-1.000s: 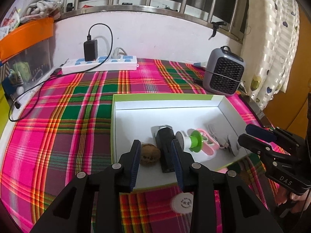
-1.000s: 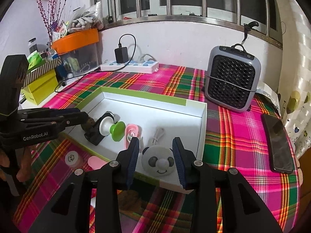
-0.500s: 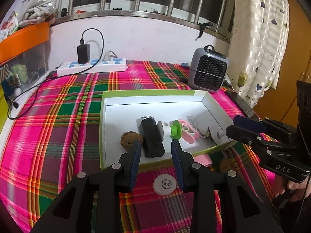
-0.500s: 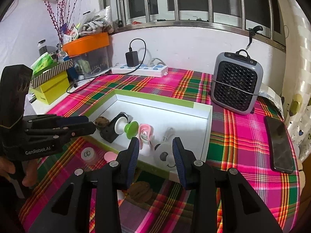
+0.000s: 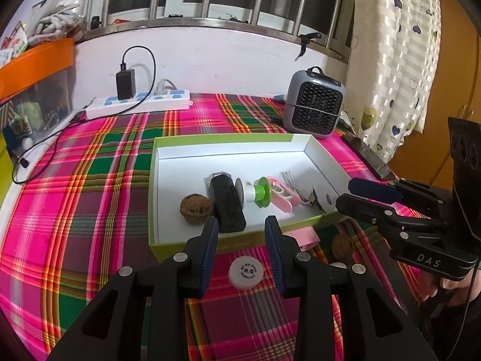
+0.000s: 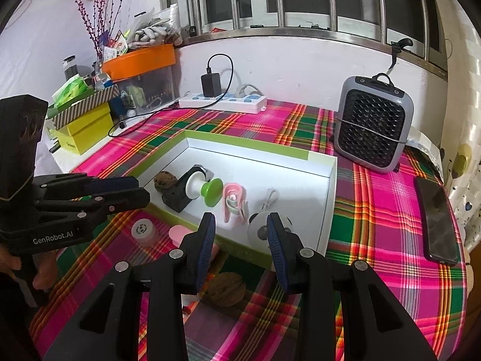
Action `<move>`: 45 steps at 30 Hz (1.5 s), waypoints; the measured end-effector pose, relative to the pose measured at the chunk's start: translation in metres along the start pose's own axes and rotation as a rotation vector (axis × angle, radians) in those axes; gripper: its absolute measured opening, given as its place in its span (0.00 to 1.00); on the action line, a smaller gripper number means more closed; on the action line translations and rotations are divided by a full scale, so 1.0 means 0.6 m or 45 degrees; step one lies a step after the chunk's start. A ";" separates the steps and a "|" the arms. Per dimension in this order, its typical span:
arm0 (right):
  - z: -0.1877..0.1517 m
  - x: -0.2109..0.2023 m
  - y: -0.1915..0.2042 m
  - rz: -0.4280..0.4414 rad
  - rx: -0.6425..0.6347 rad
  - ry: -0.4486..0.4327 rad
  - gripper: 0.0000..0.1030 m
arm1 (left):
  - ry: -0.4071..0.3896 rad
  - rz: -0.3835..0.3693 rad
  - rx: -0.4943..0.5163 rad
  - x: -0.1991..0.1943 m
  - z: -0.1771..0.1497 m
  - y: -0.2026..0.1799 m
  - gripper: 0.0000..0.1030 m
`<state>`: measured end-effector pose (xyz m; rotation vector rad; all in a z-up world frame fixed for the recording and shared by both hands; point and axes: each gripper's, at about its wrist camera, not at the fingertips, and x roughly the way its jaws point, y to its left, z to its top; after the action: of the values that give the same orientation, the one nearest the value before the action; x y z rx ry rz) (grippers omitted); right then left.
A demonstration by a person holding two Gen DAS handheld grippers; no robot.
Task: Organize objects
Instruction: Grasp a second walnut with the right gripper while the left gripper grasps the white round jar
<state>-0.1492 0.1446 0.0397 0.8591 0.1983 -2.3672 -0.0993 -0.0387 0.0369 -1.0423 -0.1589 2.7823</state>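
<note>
Now | box (image 5: 186, 240): shallow, green-edged, white inside | both grippers' fingers apart, empty

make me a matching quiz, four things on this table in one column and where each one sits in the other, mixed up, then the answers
Things:
1. black box-shaped gadget
2. white round cap
3. phone
4. power strip

Places:
A. on the cloth just outside the box's near wall
B. at the back of the table, against the wall
C. inside the box, beside a brown walnut
D. flat on the cloth at the table's right edge, below the grey heater

Pairs: 1-C, 2-A, 3-D, 4-B
</note>
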 end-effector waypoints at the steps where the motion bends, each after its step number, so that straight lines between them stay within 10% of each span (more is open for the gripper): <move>1: -0.001 -0.001 0.001 0.001 0.000 0.000 0.36 | 0.002 -0.001 0.002 0.000 -0.001 -0.001 0.30; 45: -0.055 0.030 0.007 0.056 -0.011 0.262 0.36 | 0.201 0.062 0.099 0.043 -0.041 -0.027 0.34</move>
<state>-0.1399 0.1432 0.0033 1.0920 0.2696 -2.2340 -0.1002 -0.0168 0.0047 -1.2553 -0.0054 2.7089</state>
